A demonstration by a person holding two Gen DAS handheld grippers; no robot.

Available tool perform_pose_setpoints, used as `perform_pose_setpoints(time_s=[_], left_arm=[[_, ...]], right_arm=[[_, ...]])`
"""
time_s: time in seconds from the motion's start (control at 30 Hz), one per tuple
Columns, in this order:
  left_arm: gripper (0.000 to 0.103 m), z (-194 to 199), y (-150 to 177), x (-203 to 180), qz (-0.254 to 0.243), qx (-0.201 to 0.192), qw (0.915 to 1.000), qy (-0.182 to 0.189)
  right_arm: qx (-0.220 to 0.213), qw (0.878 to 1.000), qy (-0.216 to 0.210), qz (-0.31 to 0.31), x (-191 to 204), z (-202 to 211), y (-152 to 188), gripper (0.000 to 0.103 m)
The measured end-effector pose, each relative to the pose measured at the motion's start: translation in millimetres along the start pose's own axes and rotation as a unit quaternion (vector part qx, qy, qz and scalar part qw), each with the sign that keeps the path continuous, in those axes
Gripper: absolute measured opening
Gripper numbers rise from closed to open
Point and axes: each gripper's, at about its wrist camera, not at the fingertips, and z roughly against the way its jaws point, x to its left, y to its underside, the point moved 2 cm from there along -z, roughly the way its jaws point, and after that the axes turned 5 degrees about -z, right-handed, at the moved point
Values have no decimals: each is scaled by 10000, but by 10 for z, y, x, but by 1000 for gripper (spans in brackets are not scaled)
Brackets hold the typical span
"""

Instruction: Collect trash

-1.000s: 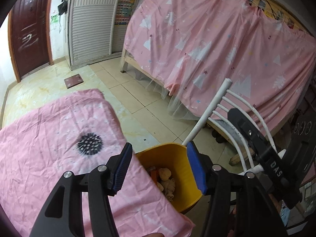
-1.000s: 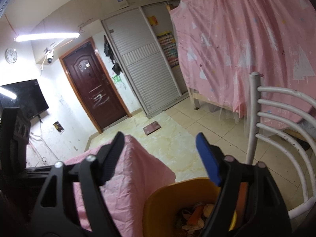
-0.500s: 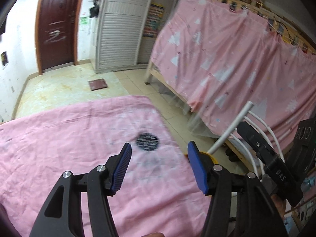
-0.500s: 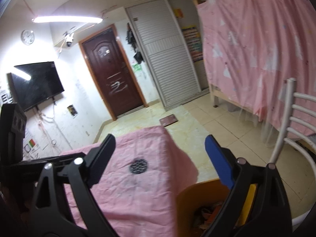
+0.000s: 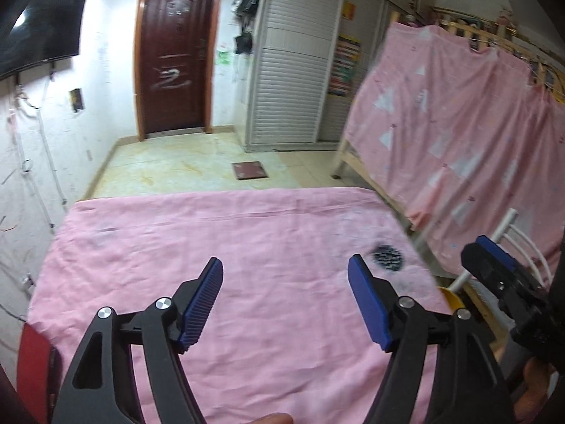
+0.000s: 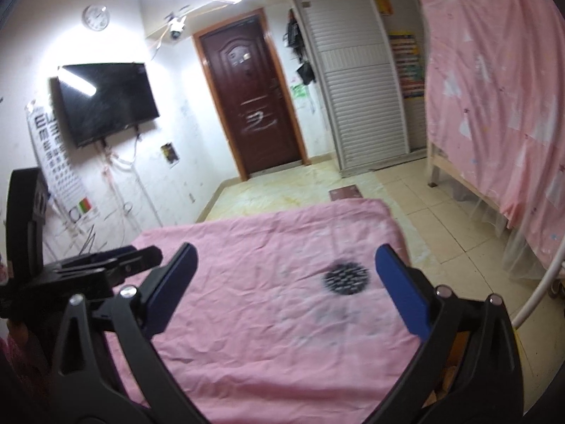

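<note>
My left gripper hangs over the table's pink cloth. Its jaws are opening and nothing is between the blue pads. My right gripper is over the same pink cloth, its jaws opening very wide and empty. A black spiky patch lies on the cloth near the right edge; it sits just inside the right finger in the right wrist view. Only a sliver of the yellow trash bin shows past the table's right edge. No loose trash shows on the cloth.
A white metal chair stands right of the table beside the bin. A bunk bed with a pink curtain fills the right side. A red object sits at the table's near left corner. Tiled floor leads to a brown door.
Both views have swung left, from over the yellow bin to over the pink table. The bin has slid almost out of sight. Both grippers' jaws stand wider than before.
</note>
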Motion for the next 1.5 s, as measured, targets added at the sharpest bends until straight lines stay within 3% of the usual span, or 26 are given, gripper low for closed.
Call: perform_pose_setpoints(time_s=[0.17,0.27,0.37,0.63,1.5], left_arm=[[68,53,141,349,146,-11,9995,-279],[79,78,223,545,275,-38,9988,-395],[81,105,296,700,320,-98,9977,-588],[88,177,436,949,265,-300,9906,-1308],[88,-60,627,1137,338,-87,9903,-1348]], right_arm=[[171,9996,-127,209,273,-136,107,97],[263,9989,-163,339,404,-199,174,97],[290,9981,-275,472,539,-263,250,97],[468,9953,-334,780,757,-453,443,97],[655,9941,-304,812,766,-668,615,97]])
